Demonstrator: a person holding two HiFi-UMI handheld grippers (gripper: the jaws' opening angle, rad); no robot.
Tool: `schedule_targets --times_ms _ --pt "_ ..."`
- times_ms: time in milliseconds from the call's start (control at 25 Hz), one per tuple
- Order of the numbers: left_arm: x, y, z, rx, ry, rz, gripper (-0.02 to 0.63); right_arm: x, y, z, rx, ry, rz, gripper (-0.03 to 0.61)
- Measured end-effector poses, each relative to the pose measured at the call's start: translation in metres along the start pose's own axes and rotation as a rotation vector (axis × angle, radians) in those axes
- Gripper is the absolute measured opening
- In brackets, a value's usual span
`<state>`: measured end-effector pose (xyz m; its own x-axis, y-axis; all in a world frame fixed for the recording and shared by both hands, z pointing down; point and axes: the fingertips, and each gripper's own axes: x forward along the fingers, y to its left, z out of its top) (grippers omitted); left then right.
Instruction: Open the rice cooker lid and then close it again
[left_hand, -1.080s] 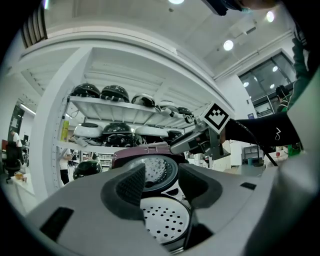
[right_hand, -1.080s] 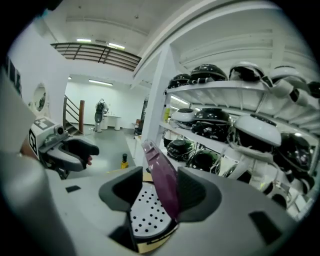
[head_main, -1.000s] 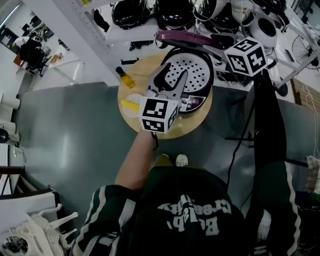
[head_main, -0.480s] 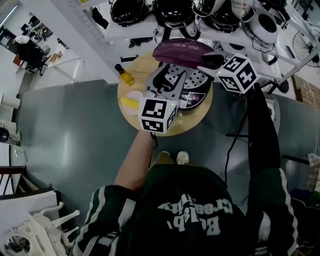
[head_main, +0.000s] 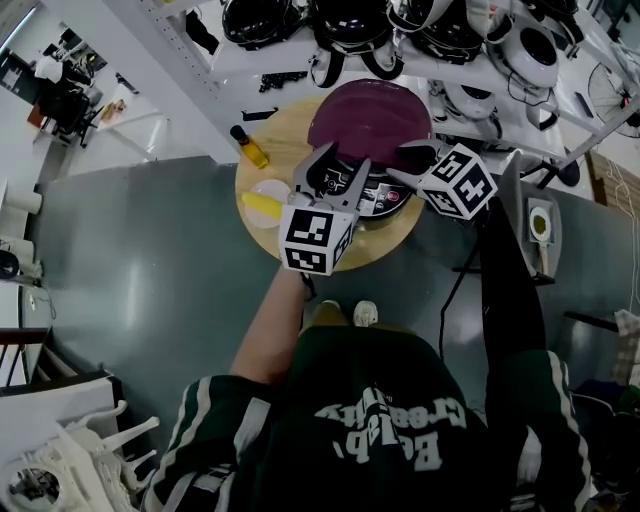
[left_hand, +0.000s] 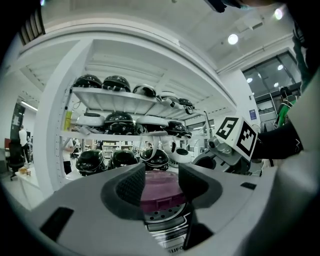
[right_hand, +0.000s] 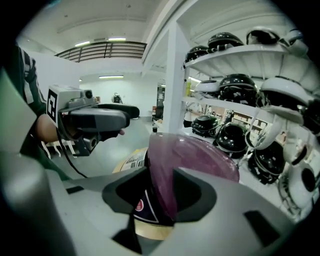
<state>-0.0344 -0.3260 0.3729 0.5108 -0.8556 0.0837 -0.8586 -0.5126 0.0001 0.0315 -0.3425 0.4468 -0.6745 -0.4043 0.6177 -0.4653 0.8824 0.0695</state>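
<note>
— Where's the lid (head_main: 368, 112)?
— Low over the rice cooker (head_main: 372, 195) on the round table (head_main: 272, 135), rim pinched in the right gripper (head_main: 400, 162), whose jaws have just been closing.
— Left gripper (head_main: 342, 160)?
— Spread, empty, at the cooker's front edge; shelf (head_main: 250, 68) close behind.

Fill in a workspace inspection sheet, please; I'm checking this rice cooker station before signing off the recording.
Surface: round wooden table.
Job's things: rice cooker, its purple lid tilted, part open.
Clutter: amber bottle; yellow item on white dish.
Grippers: left gripper open, facing the cooker; right gripper, jaws just been closing, clamps the lid's edge.
Cables: black cable hangs below right gripper.
Surroundings: shelves of helmets; grey floor.
</note>
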Motion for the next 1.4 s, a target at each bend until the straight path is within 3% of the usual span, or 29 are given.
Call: schedule_targets --times_ms 440,800,920,1400 --pt "-0.010 0.012 -0.018 -0.005 0.037 0.033 0.209 0.025 0.013 -0.035 0.027 0.069 0.008 0.161" --pt "-0.009 0.018 -0.023 -0.007 0.050 0.032 0.209 0.031 0.014 -0.040 0.049 0.118 0.040 0.164" --pt "-0.008 0.018 -0.025 -0.009 0.054 0.031 0.209 0.034 0.017 -0.042 0.057 0.163 0.055 0.196" --pt "0.000 0.006 -0.035 -0.016 0.082 0.004 0.209 0.045 0.019 -0.041 0.072 0.359 -0.005 0.184"
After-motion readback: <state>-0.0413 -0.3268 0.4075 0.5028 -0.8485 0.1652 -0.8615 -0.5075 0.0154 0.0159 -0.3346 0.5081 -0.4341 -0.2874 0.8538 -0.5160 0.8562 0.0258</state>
